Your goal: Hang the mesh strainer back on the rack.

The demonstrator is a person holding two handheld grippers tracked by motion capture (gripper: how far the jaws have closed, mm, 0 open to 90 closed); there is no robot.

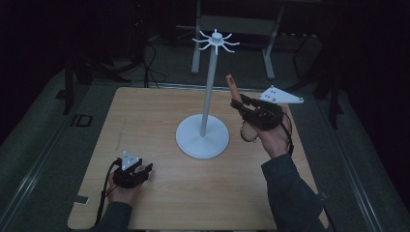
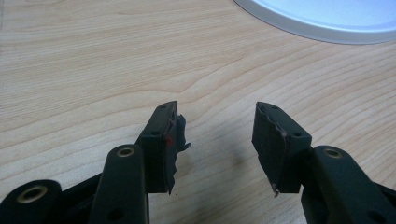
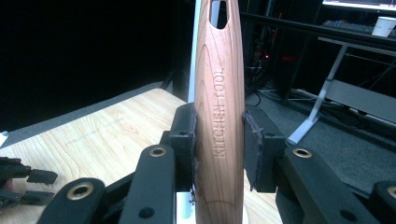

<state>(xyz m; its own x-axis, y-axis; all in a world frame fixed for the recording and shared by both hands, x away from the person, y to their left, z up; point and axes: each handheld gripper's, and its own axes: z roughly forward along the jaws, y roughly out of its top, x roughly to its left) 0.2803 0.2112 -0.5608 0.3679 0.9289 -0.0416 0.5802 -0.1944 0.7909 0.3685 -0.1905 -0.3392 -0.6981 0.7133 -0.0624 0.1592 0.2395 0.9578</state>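
My right gripper (image 1: 237, 102) is raised to the right of a white stand (image 1: 208, 92) and is shut on the wooden handle (image 1: 232, 86) of a kitchen tool. The handle points up and away. In the right gripper view the handle (image 3: 219, 116) reads "KITCHEN TOOL", has a hanging hole at its top end, and both pads of the right gripper (image 3: 218, 140) press on it. A rounded head of the tool (image 1: 249, 131) hangs below the hand. The stand carries a ring of hooks (image 1: 215, 41) on top. My left gripper (image 1: 145, 169) rests low at the table's front left, open and with nothing between its pads (image 2: 217, 140).
The stand's round white base (image 1: 202, 137) sits mid-table on the wooden tabletop (image 1: 145, 121), and its edge (image 2: 327, 18) lies ahead of the left gripper. Beyond the table are dark floor, cables and a grey desk frame (image 1: 268, 43).
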